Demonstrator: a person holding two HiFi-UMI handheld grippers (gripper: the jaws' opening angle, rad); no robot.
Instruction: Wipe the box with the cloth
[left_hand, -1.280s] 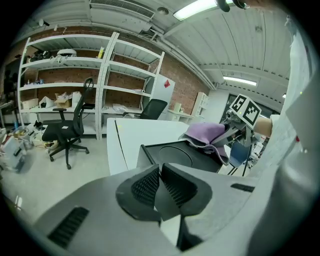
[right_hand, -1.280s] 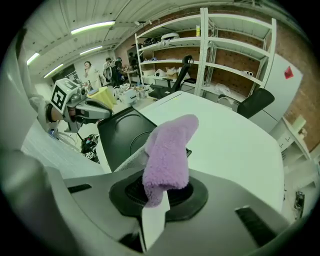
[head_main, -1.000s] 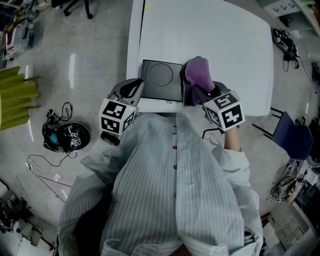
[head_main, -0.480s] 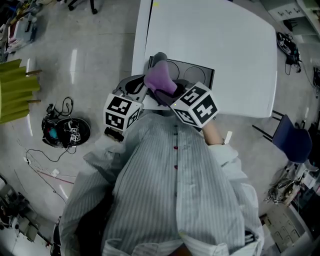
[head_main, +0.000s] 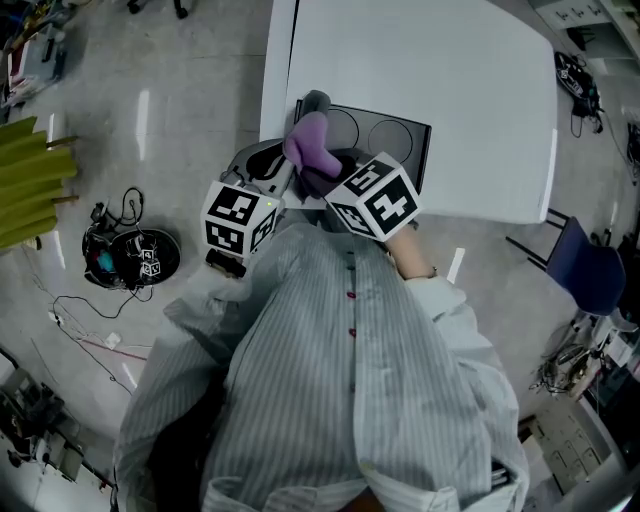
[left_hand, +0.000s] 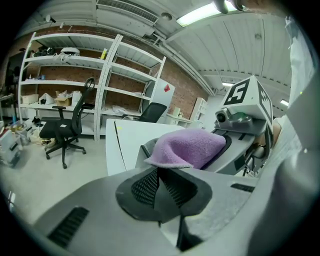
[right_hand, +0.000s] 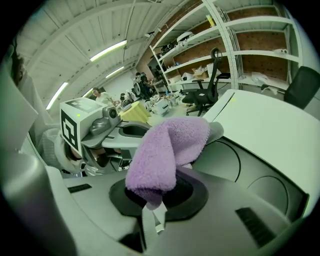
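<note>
Cloth (right_hand: 167, 145): purple, fluffy, soft and light. It bunches rather than lying flat, so a pinch at one gathered end works and the loose end does the wiping. A white label (right_hand: 156, 220) hangs under the grip.

Box (head_main: 395, 135): dark, flat and stiff, with two ring shapes on its top. It sits at the 7 o'clock corner of the white worktop (head_main: 430, 60). It looks light and likely to slide on that smooth top, so it is best braced at the 9 o'clock end or the near edge.

Right hand-held gripper (right_hand: 159, 192): jaws clamped on the cloth's bunched end. The free end flops forward over the box's 9 o'clock end, and it appears to rest on or just above the top; contact is not certain.

Left hand-held gripper (left_hand: 160, 182): jaws together with nothing between them, the pads meeting in a line. It sits just beside the box's 9 o'clock end, at about 7 o'clock of the cloth in the head view, close to the right one. I cannot tell whether its tip touches the box.

Judgement: wiping is under way at the box's left part, and the 3 o'clock ring looks uncovered.
</note>
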